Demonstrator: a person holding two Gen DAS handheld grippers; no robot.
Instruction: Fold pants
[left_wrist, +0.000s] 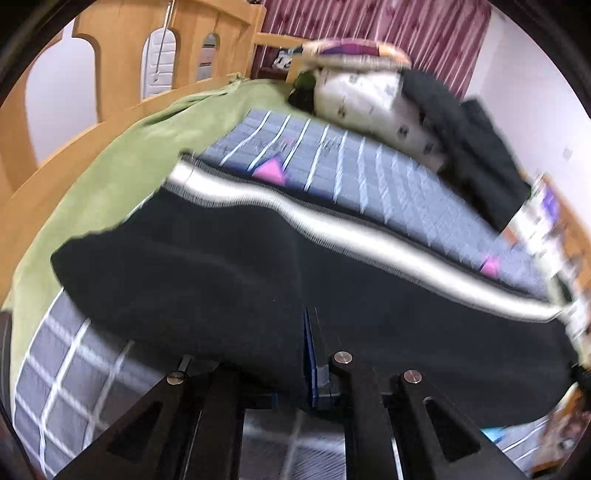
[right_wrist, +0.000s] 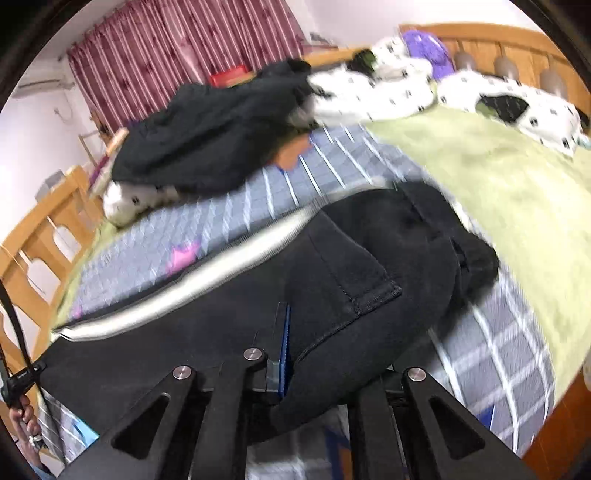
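Note:
Black pants (left_wrist: 221, 266) with a white side stripe (left_wrist: 332, 225) lie across a grey checked bed. My left gripper (left_wrist: 308, 350) is shut on the near edge of the black pants, with cloth draped over its fingers. In the right wrist view the same pants (right_wrist: 351, 251) show a back pocket (right_wrist: 354, 273) and the white stripe (right_wrist: 207, 273). My right gripper (right_wrist: 284, 350) is shut on the near edge of the pants close to the pocket. Both views are motion-blurred.
The grey checked sheet (left_wrist: 351, 166) has a green blanket (left_wrist: 147, 147) beside it. A pile of dark clothes (right_wrist: 207, 136) and white patterned pillows (right_wrist: 369, 92) lie at the far side. A wooden bed frame (left_wrist: 110, 55) and red curtain (right_wrist: 177, 55) stand behind.

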